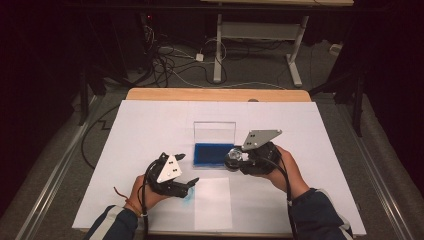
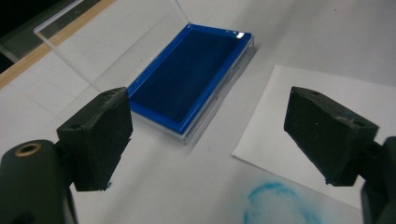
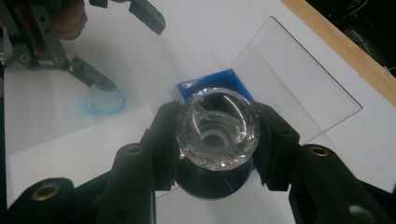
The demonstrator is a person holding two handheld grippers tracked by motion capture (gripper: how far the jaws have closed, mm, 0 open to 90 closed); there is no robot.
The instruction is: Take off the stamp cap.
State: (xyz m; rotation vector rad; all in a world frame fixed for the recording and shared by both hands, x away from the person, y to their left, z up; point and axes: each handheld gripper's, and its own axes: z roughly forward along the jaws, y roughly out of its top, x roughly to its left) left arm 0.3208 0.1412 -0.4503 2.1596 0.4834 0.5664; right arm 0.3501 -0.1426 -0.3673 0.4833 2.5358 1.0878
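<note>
From the high view I see the right gripper [image 1: 239, 161] at the right front edge of the shallow blue rectangular ink pad tray [image 1: 210, 155], whose clear hinged lid [image 1: 214, 132] stands open behind it. In its own view, this gripper's jaws pinch a clear faceted glass stamp with a round dark base [image 3: 217, 129], held above the tray's near corner. Left gripper [image 1: 187, 172] sits low near the table's front, jaws spread wide with nothing between them. Just beside its lower tip I note a smudged blue ring of ink [image 2: 275, 205] on the white table cover [image 1: 150, 125], beside a white paper sheet [image 1: 212, 202].
</note>
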